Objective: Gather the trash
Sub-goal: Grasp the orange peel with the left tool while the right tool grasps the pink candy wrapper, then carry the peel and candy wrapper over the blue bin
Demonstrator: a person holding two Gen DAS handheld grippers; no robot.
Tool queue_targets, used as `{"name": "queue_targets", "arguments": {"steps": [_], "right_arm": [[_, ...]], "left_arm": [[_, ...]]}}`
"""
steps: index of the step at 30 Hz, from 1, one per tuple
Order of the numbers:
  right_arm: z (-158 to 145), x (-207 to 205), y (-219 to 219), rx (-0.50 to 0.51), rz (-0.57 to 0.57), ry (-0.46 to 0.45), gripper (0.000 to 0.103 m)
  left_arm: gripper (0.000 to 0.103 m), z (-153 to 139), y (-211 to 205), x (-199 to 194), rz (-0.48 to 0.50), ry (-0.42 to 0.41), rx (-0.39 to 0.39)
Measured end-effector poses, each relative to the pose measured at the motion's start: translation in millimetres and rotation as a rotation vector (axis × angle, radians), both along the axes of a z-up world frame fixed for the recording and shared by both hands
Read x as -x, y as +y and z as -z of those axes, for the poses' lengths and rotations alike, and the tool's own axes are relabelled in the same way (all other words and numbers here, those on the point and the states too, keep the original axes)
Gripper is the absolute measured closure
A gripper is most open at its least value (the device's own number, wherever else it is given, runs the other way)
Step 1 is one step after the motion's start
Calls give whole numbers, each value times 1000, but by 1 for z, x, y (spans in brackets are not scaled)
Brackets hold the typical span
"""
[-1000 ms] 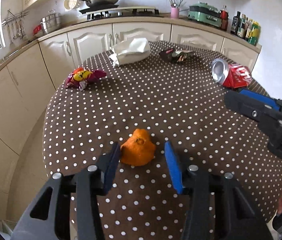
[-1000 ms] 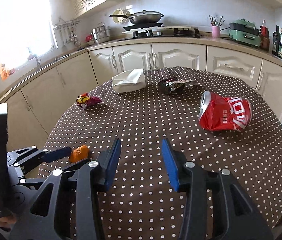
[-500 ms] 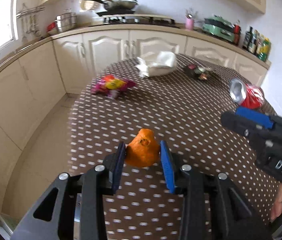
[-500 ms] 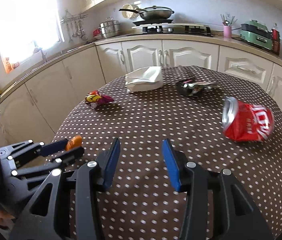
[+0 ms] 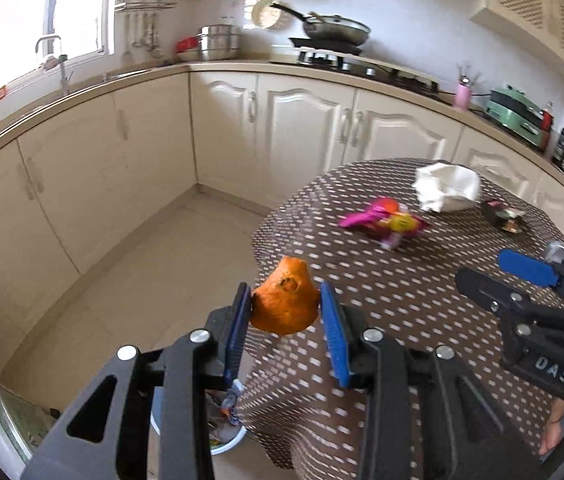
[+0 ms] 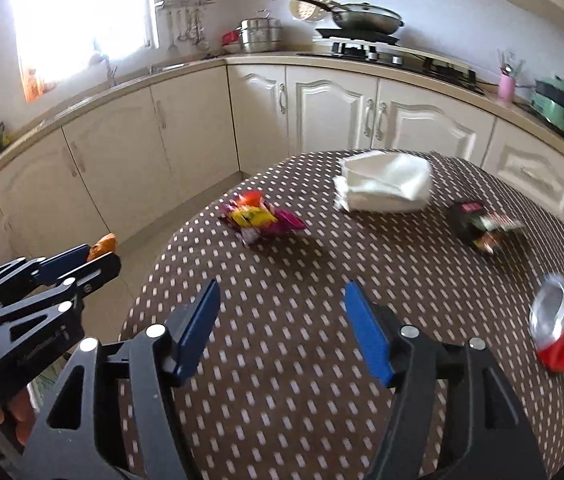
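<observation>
Orange peel [image 5: 285, 305] now lifted off the tabletop [image 5: 422, 292], carried out past its left edge above the bin [image 5: 222, 436] on the floor; pinched between closed-in jaws of left gripper [image 5: 285, 314]; right gripper [image 6: 280, 330] wide open, empty, over near edge

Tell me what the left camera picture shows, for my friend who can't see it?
The left hand-held gripper squeezes an orange peel, lifted beside a dotted table. A snack wrapper lies there.
</observation>
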State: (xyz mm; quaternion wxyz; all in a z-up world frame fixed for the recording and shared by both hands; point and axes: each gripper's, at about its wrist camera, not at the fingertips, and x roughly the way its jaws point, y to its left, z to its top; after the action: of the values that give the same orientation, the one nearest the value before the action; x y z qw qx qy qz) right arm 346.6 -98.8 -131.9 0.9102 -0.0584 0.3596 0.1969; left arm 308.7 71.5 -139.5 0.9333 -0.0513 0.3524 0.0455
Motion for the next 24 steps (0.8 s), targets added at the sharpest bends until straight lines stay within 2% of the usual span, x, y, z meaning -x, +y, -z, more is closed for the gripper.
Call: {"name": "queue_targets", "arguments": {"steps": [10,13,15,19,24], "right_arm": [[16,-64,55,166,-54,5,36],[29,-76,61,175,-69,49,37],[32,-77,60,177,-65,54,55],[24,-66,57,162,-44,13,58],[11,-30,72,105,-96,-21,58]], "left_arm": [[68,3,37,-23,-43,-8,-4],[68,5,44,-25,-50,-10,-6],[68,5,48,-23,-55,-11,-2],[68,6,55,-16,-67,-15,6],[68,4,63,2,-84,-25,7]]}}
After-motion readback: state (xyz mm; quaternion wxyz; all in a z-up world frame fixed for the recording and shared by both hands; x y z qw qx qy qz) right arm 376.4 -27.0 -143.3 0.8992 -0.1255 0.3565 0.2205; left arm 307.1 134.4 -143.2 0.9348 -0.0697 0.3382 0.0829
